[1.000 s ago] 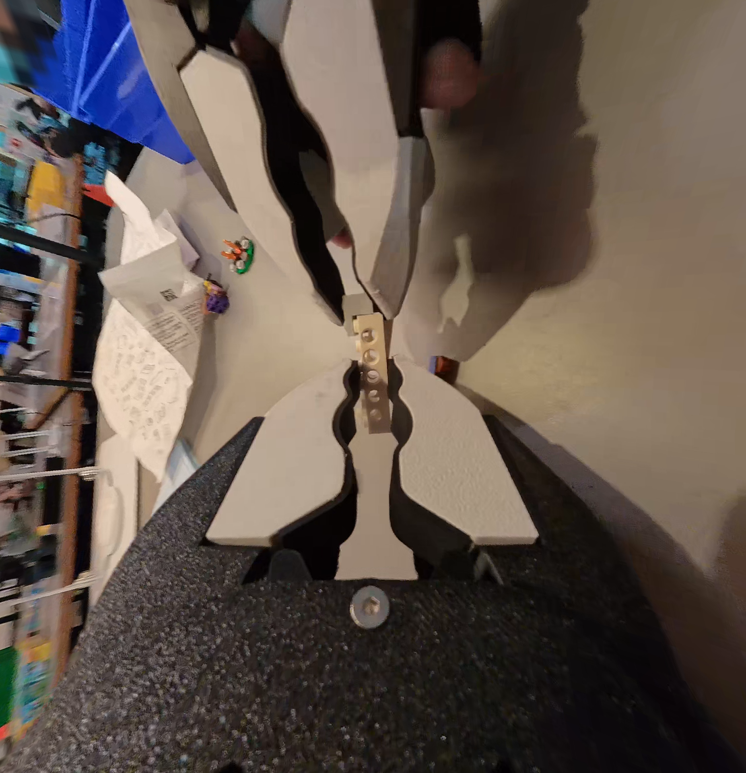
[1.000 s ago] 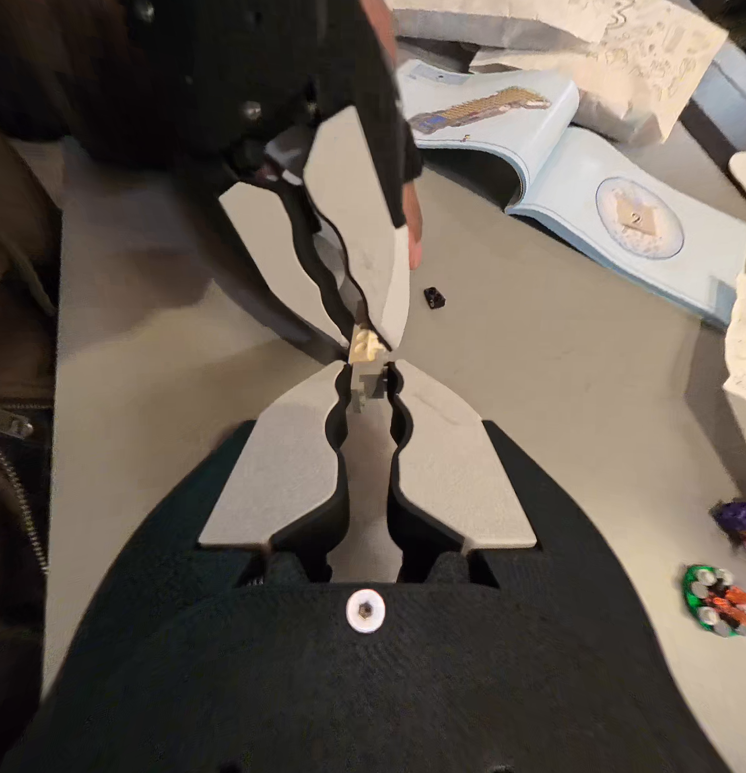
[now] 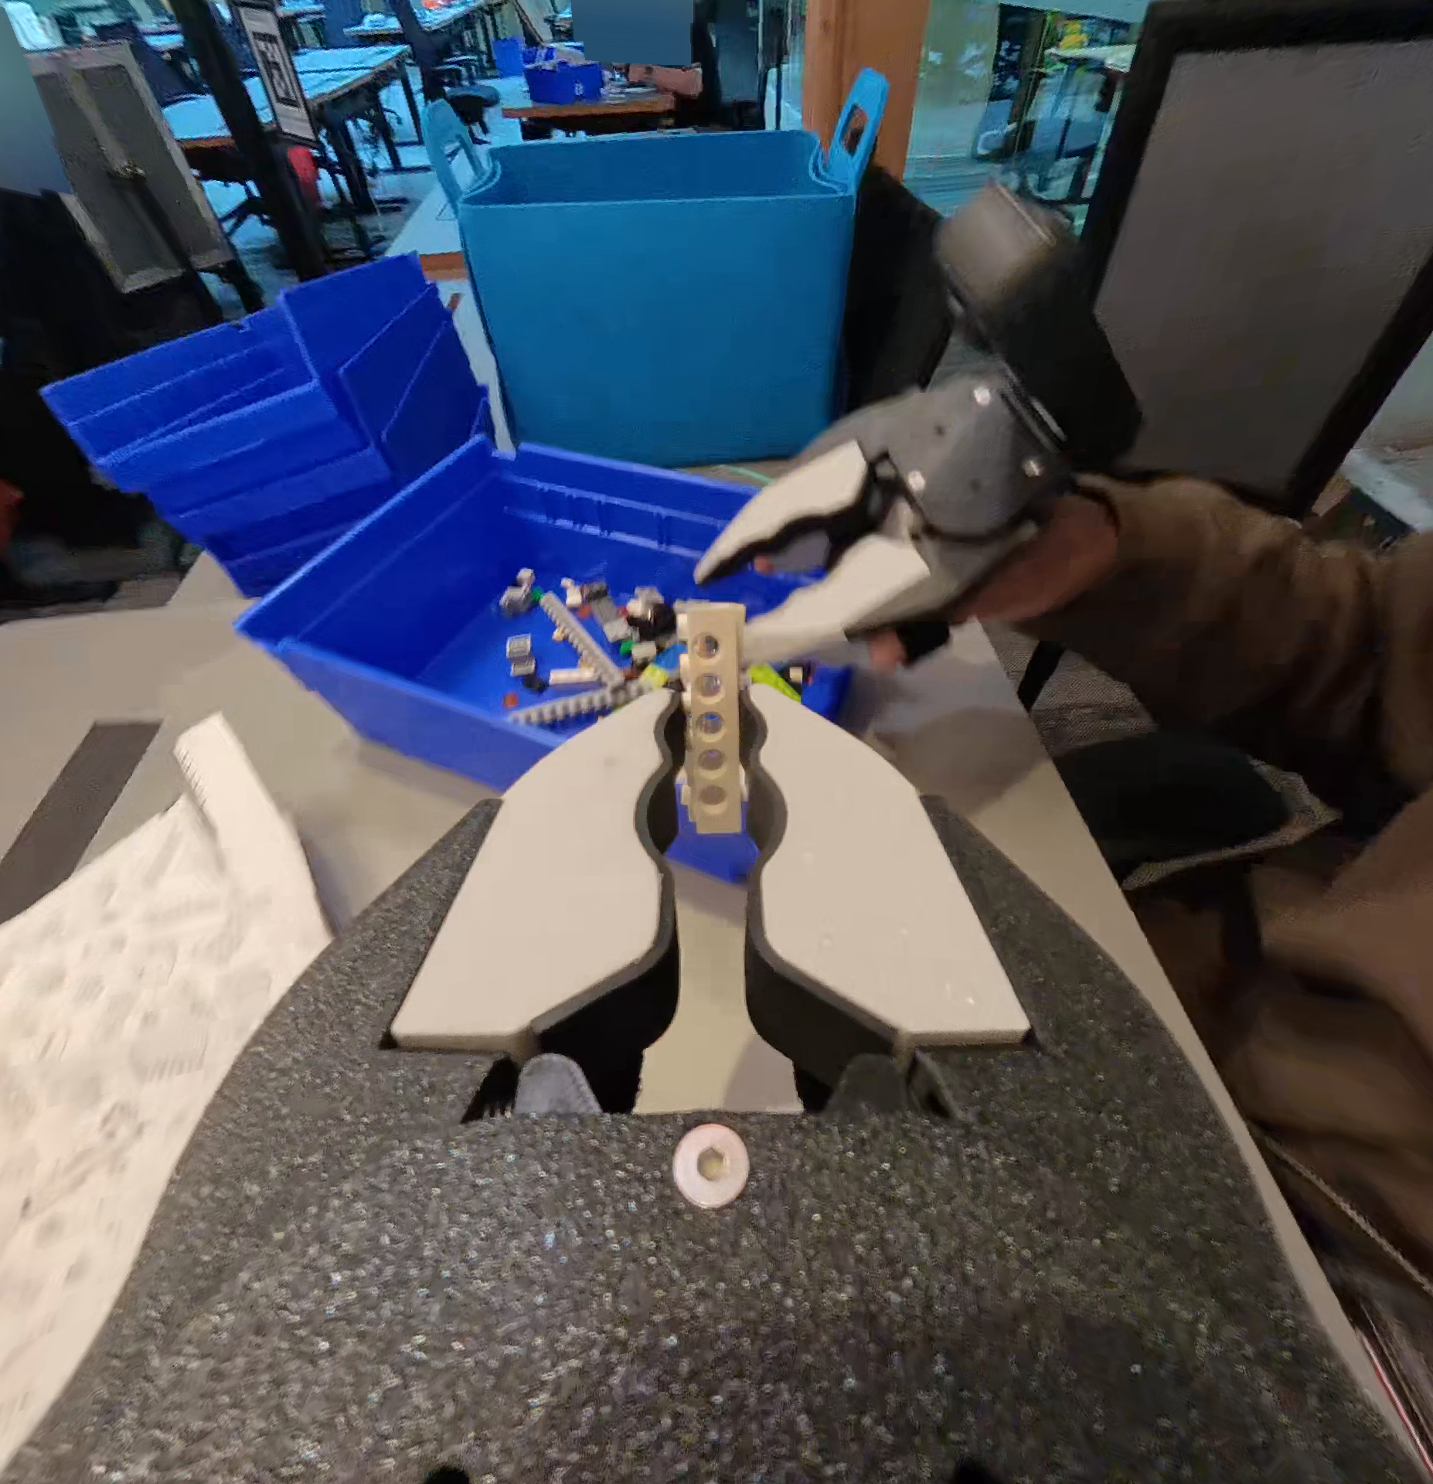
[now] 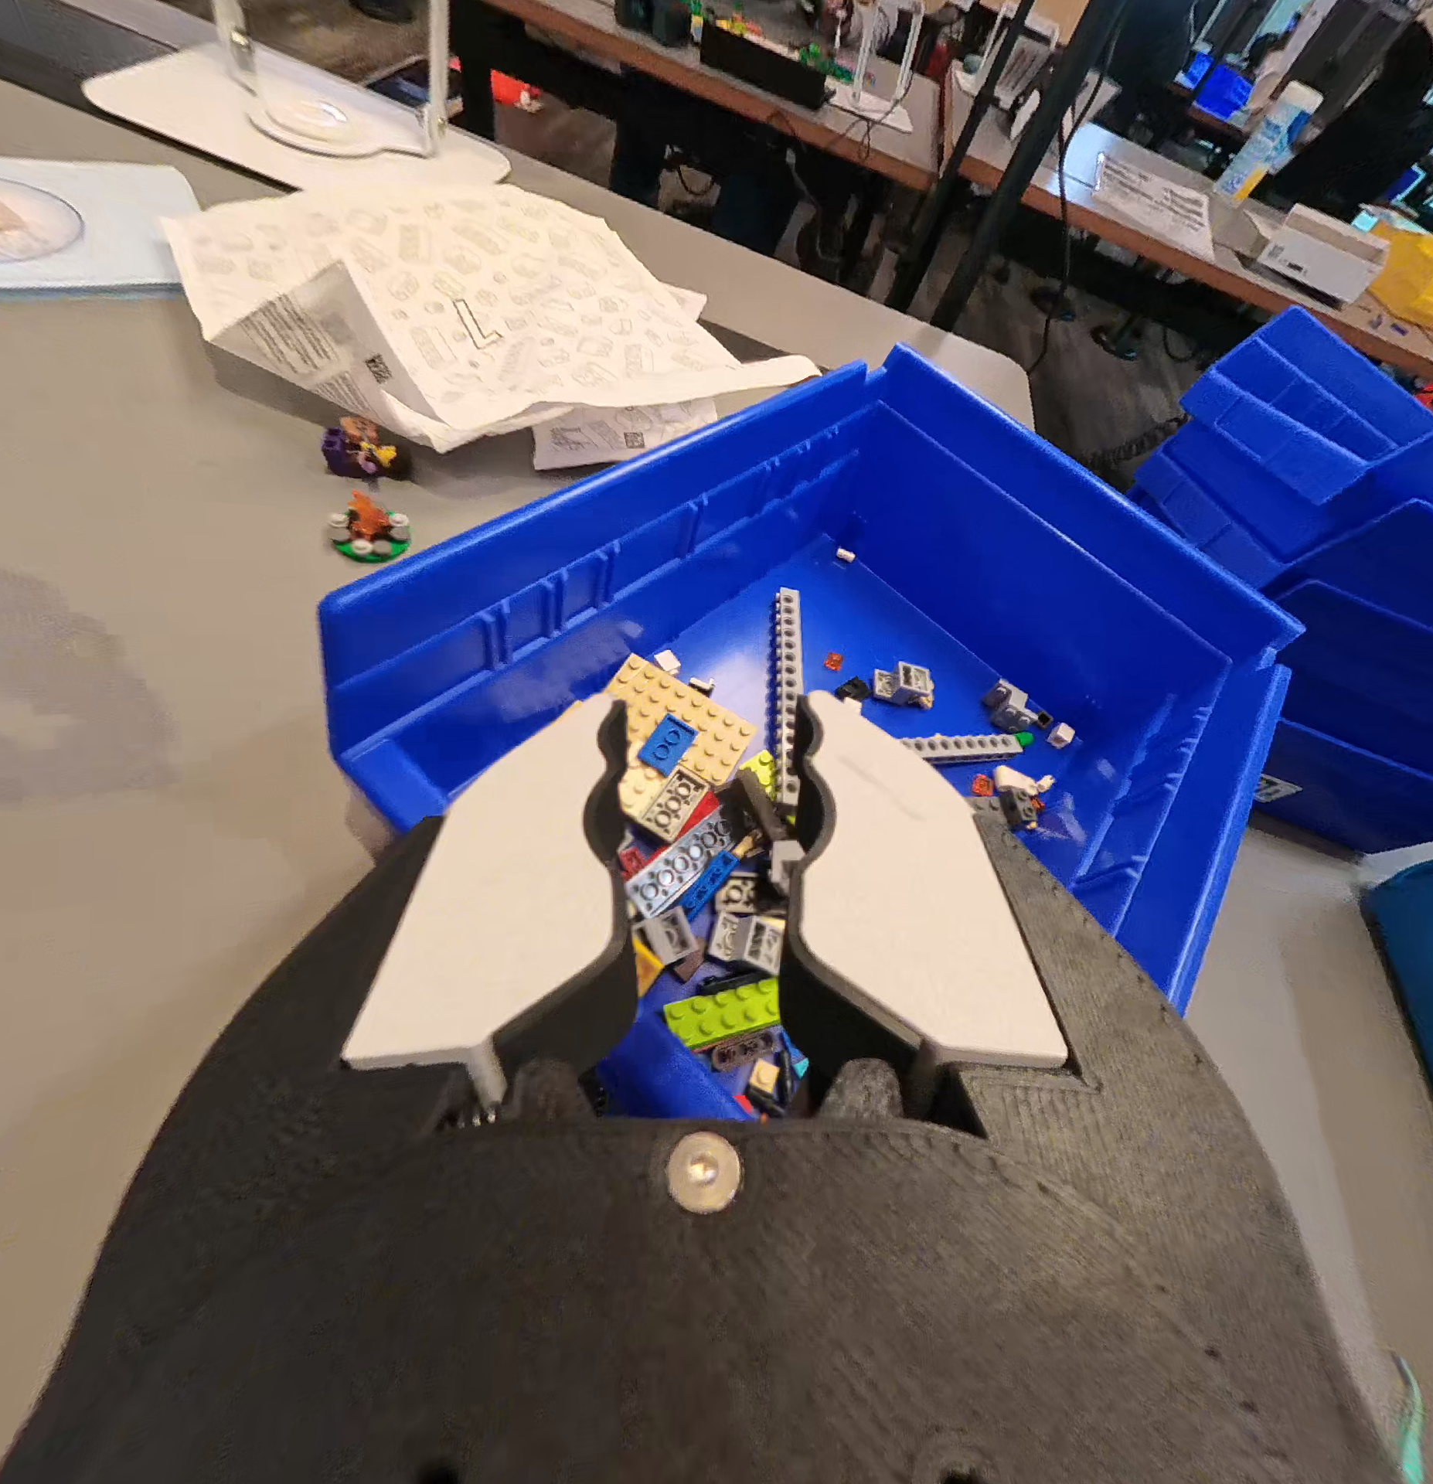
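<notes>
bricks (image 4: 701,811) in bin (image 4: 537,610) (papers (image 4: 456,321) behind)

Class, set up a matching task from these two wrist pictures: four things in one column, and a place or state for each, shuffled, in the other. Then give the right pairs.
Things
1. Tan beam with holes
2. Right tool
3. Long grey beam
4. Small green round model

Places or states
A. On the grey table, outside the bin
B. Lying in the blue bin
C. Open, above the bin's loose bricks
D. Gripped upright in the left tool

Pairs: 1-D, 2-C, 3-B, 4-A
</notes>
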Demonstrator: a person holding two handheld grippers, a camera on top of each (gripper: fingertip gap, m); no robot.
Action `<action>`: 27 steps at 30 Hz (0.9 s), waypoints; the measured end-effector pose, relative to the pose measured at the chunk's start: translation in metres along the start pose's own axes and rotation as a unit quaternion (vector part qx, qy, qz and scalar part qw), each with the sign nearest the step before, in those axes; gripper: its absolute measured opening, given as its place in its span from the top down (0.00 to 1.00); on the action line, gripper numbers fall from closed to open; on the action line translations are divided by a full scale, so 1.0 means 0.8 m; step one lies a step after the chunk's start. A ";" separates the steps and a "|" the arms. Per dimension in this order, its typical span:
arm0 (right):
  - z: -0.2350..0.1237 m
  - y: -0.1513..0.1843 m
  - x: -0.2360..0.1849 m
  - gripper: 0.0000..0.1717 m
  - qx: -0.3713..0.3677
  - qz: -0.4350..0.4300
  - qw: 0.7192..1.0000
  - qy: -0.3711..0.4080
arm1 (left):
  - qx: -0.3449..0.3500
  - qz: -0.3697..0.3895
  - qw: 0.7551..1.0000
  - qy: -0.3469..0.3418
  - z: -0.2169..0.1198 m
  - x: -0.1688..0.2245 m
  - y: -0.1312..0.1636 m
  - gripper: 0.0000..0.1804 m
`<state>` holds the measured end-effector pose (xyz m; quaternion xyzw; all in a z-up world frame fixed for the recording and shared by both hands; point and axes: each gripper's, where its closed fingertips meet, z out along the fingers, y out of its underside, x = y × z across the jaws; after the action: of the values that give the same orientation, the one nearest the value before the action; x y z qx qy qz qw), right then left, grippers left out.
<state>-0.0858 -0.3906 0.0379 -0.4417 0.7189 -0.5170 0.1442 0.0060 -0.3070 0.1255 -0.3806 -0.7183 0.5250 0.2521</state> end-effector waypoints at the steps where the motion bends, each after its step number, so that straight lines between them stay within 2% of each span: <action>1: -0.004 0.002 -0.004 0.77 0.002 0.002 1.000 -0.006 | 0.001 -0.003 1.000 0.004 0.020 -0.004 -0.012 0.94; 4: -0.017 0.009 -0.011 0.77 0.009 0.004 1.000 -0.016 | -0.004 -0.013 1.000 0.013 0.069 -0.017 -0.030 0.94; 7: -0.030 0.015 -0.014 0.77 0.012 0.000 1.000 -0.022 | -0.013 -0.016 1.000 0.016 0.097 -0.027 -0.030 0.90; 10: -0.038 0.018 -0.017 0.77 0.017 -0.002 0.999 -0.032 | -0.029 -0.023 0.999 0.015 0.109 -0.033 -0.020 0.84; 13: -0.040 0.015 -0.032 0.77 0.024 -0.015 0.998 -0.056 | -0.035 -0.021 0.999 0.004 0.098 -0.037 -0.007 0.83; 16: -0.039 0.009 -0.068 0.78 0.034 -0.033 0.993 -0.106 | -0.047 -0.016 0.999 -0.013 0.064 -0.040 0.014 0.81; 19: -0.034 0.001 -0.126 0.78 0.040 -0.048 0.982 -0.179 | -0.073 -0.012 0.997 -0.029 0.012 -0.039 0.054 0.78; 27: -0.010 -0.004 -0.331 0.78 0.016 -0.124 0.914 -0.385 | -0.122 -0.056 0.988 -0.078 -0.142 -0.017 0.186 0.77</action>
<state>0.0610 -0.1783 -0.0220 -0.6896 0.5391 -0.3318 0.3518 0.1420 -0.2307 0.0220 -0.3261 -0.8145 0.4463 0.1759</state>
